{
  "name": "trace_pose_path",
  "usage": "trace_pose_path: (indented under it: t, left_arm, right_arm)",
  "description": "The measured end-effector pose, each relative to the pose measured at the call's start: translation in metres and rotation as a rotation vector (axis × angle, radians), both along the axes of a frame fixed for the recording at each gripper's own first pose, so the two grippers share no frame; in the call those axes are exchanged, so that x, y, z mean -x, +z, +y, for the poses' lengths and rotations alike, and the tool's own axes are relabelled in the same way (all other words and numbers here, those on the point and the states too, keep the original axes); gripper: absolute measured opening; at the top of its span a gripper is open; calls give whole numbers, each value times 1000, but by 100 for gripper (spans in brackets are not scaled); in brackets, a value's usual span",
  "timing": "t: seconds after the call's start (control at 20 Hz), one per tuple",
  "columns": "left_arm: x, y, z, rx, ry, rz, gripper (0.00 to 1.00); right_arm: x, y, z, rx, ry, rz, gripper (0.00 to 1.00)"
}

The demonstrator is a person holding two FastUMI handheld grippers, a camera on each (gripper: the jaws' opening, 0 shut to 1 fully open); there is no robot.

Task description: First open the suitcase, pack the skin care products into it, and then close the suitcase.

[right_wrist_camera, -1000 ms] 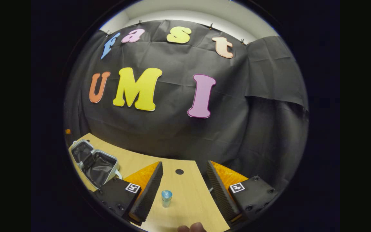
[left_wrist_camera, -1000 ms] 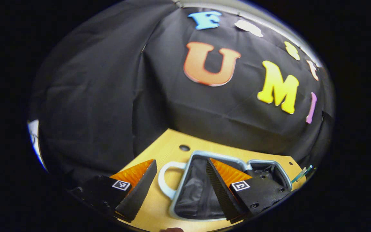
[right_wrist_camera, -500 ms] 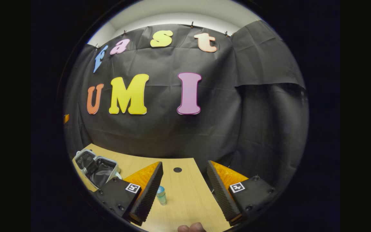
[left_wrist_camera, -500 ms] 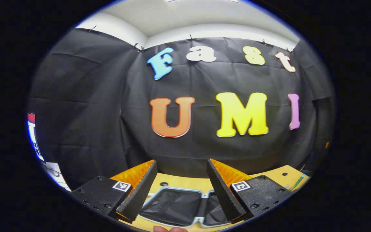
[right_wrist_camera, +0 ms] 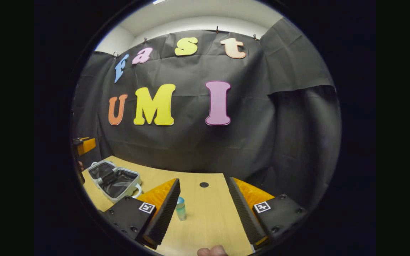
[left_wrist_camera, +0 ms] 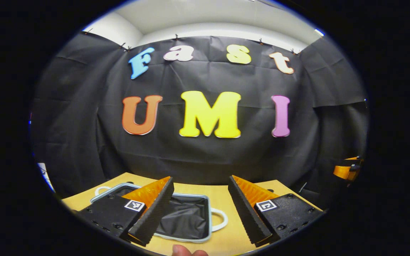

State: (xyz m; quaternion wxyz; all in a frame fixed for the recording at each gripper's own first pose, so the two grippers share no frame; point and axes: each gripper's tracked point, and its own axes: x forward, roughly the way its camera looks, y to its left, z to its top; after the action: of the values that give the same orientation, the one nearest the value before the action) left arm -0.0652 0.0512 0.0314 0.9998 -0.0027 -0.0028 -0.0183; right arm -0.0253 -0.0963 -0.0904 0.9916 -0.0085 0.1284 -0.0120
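A small suitcase [left_wrist_camera: 187,218] with a pale rim and dark lining lies open on the wooden table [left_wrist_camera: 222,195]; its white handle [left_wrist_camera: 221,220] points right. My left gripper [left_wrist_camera: 200,209] is open above it, with the left finger over the lining. In the right gripper view the same suitcase [right_wrist_camera: 116,181] lies open at the far left. A small teal bottle with a blue cap [right_wrist_camera: 180,209] stands upright on the table [right_wrist_camera: 205,217]. My right gripper [right_wrist_camera: 202,208] is open, and the bottle stands just beside its left finger [right_wrist_camera: 162,209].
The other gripper [left_wrist_camera: 345,170] shows at the right edge of the left gripper view and at the left edge of the right gripper view [right_wrist_camera: 84,145]. A round hole [right_wrist_camera: 204,185] sits in the tabletop near the wall. A fingertip [right_wrist_camera: 210,251] shows at the bottom.
The left gripper view swung up and to the right, so the suitcase slid to the lower left. The right gripper view shifted slightly; the bottle now stands close by its left finger.
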Motion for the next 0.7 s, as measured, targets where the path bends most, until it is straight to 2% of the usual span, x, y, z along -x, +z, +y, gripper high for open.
trace_pose_path:
  t: [0.1, 0.3, 0.5, 0.7]
  left_arm:
    - [0, -15, -31, -36, -54, 40, 98]
    - [1, -68, -86, -13, -148, 142, 98]
    - [0, -137, -121, 30, -188, 281, 100]
    - [-19, -187, -137, 11, -198, 369, 98]
  right_arm:
    - [4, -8, -2, -7, 18, 18, 82]
    - [11, -28, -12, 9, 32, 63, 82]
    - [19, -44, -19, 32, 44, 108, 82]
    - [24, -58, -23, 44, 45, 140, 82]
